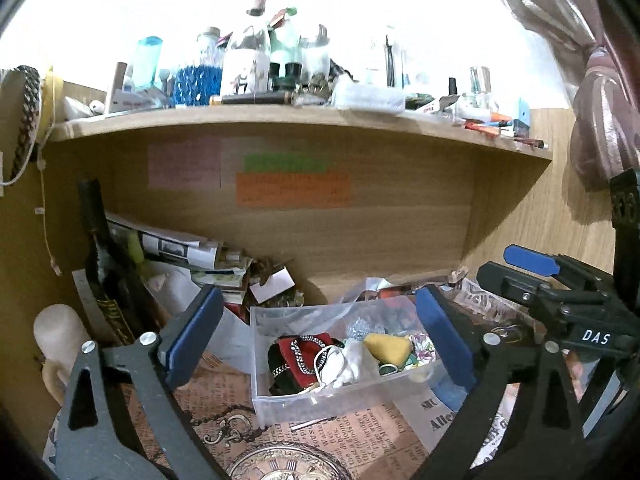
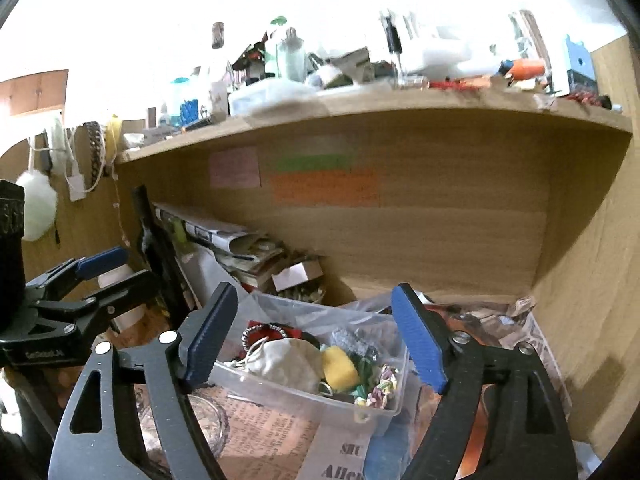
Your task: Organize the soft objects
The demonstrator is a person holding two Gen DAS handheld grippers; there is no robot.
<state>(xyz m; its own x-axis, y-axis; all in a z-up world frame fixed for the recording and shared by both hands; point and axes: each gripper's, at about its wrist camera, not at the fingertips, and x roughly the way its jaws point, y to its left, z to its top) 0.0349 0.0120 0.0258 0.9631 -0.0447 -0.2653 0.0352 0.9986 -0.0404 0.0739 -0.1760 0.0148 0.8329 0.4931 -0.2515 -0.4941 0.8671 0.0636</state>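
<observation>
We hold both grippers above a clear bin (image 1: 280, 400) that sits on newsprint-patterned paper (image 1: 360, 432) in a wooden desk nook. The left gripper (image 1: 320, 332) is spread wide with nothing between its blue pads (image 1: 196, 332); the right gripper (image 2: 316, 336) is likewise released and empty. Neither touches the bin.

The soft things lie inside the bin: a red-and-black pouch (image 1: 296, 352) with a chain over it, a white cloth (image 2: 280, 360), a yellow sponge (image 2: 340, 366), something grey and glittery (image 2: 352, 340) that we cannot identify, and a floral scrap (image 2: 382, 390) at the near right corner. What lies under them is hidden.

From the left wrist, the right gripper's body enters at the right edge, cut off by the frame. The notes (image 1: 292, 188) on the back panel are too blurred to read. The shelf (image 1: 304, 120) above carries bottles and clutter washed out by backlight. A stack of papers (image 1: 180, 248) leans at the left, half covered. A pale object (image 1: 56, 332) at far left is unclear.
</observation>
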